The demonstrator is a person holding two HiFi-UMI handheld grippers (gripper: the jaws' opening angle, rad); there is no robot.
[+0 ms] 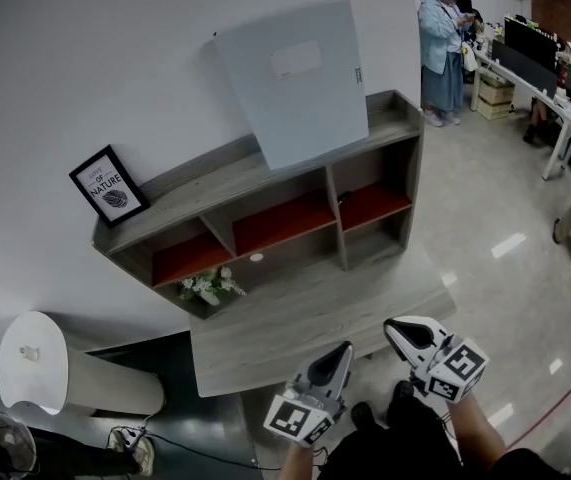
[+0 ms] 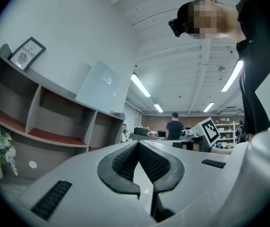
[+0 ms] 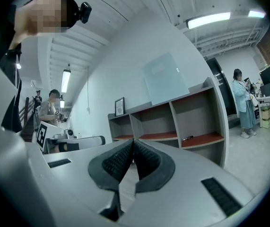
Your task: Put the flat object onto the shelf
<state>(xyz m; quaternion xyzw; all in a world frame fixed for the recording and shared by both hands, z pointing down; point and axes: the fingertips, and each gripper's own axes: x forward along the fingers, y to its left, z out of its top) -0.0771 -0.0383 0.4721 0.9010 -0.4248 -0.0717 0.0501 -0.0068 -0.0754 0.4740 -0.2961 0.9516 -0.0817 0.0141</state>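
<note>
Head view: flat object (image 1: 293, 80) already up on the top board of the shelf (image 1: 205, 186), standing on its lower edge and leaning back against the wall (image 1: 115, 58). Long axis running up the wall, slightly canted, upper left corner highest. Well apart from both tongs, with the low table (image 1: 295, 313) lying between.

Left gripper (image 1: 343, 351) and right gripper (image 1: 390, 326) side by side at the near edge of that table, both pointing towards the shelf. Left one roughly in line with the panel's right edge, so judged marginally the nearer; right one offset further towards the shelf's right end.

Left gripper view: left gripper (image 2: 138, 143) with jaws pressed together, nothing between the pads. Flat object (image 2: 98, 86) up and to the left of the tips, above the shelf's (image 2: 54, 109) middle compartments.

Right gripper view: right gripper (image 3: 133, 141) likewise closed and empty. Flat object (image 3: 165, 83) above and a little right of the tips, over the shelf (image 3: 172, 119).

Also noted: framed picture (image 1: 109, 185) at the left end of the top board, clear of the panel; flowers (image 1: 208, 285) in the lower left compartment.

Judgement: placement looks done; any further move would mean reaching forward and up across the table, opening first.
</note>
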